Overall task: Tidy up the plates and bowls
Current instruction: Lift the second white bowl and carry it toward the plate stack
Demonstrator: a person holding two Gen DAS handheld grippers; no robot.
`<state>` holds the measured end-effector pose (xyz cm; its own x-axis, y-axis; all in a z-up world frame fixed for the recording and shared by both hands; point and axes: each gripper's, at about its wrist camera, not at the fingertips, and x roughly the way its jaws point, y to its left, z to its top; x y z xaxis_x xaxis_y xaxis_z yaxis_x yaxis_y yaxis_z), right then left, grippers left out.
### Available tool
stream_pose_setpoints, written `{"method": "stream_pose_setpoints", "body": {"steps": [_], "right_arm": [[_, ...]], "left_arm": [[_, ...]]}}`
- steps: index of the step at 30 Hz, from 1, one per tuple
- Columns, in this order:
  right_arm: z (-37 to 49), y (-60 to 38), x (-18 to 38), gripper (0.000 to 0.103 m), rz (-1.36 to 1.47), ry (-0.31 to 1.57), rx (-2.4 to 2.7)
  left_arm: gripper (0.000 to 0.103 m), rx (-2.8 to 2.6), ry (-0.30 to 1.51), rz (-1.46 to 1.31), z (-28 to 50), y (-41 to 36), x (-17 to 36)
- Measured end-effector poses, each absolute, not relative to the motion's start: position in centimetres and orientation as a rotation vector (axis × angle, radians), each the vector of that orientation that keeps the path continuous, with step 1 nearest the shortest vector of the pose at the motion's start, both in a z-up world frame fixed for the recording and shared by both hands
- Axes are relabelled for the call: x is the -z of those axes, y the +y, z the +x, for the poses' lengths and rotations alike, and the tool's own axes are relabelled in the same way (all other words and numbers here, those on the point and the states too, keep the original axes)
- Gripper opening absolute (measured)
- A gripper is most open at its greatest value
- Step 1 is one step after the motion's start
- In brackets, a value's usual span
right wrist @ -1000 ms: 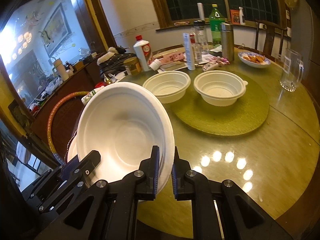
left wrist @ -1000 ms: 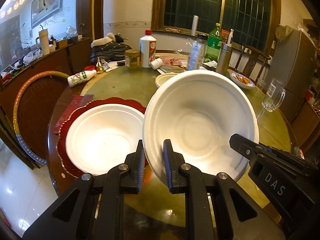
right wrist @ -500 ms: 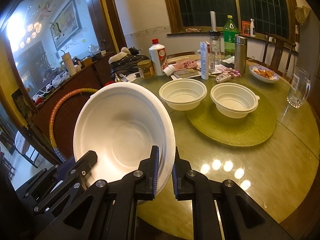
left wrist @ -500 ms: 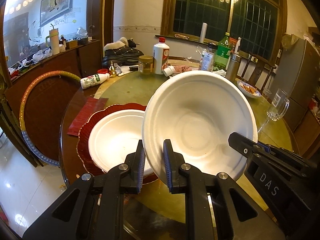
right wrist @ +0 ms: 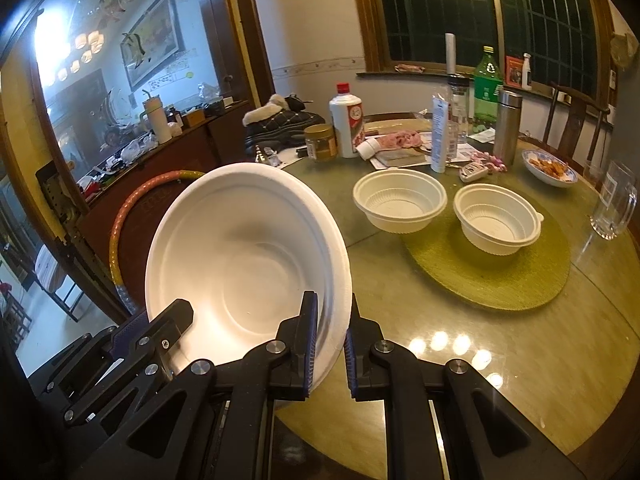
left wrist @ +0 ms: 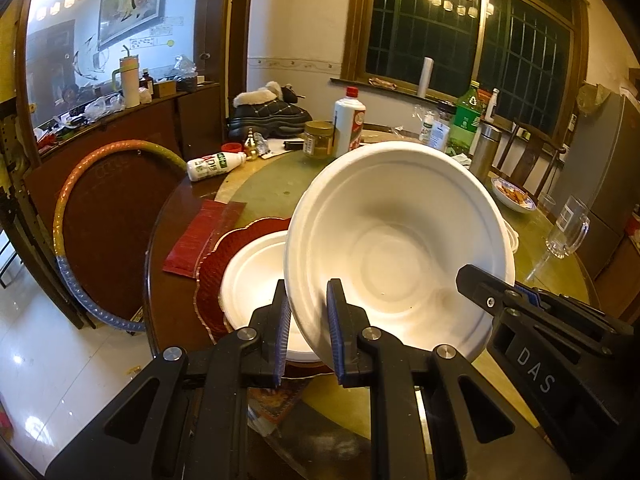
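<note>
On round glass-topped table point(right wrist: 500, 340), green mat point(right wrist: 492, 276), dark window point(right wrist: 520, 12)

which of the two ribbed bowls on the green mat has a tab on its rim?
The right ribbed bowl, nearer the glass mug; the left one has a plain rim.

**Warm, dim indoor light through two fisheye lenses**

Both views are lit by yellowish ceiling lamps, whose clustered bulbs reflect in the dark window point(left wrist: 472, 36) and in the mirror point(right wrist: 104, 76) at left. Bright glare spots sit on the glossy tabletop point(right wrist: 440, 340), and the mirror's upper corner is blown out. Soft shadow fills the white bowl point(left wrist: 396, 248). Straight lines bow strongly towards the edges, and the corners fall to black. Focus is fairly sharp throughout.
</note>
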<state>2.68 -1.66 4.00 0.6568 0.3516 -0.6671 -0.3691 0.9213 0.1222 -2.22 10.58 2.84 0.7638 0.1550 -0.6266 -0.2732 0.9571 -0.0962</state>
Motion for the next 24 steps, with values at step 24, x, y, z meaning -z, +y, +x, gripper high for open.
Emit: {"method": "stream_pose_setpoints", "body": {"steps": [24], "right_arm": [[4.9, 4.5, -1.8, 0.012, -0.091, 0.817, -0.476]], "left_arm": [[0.015, -0.317, 0.716, -0.226, -1.2, 15.5, -0.9]]}}
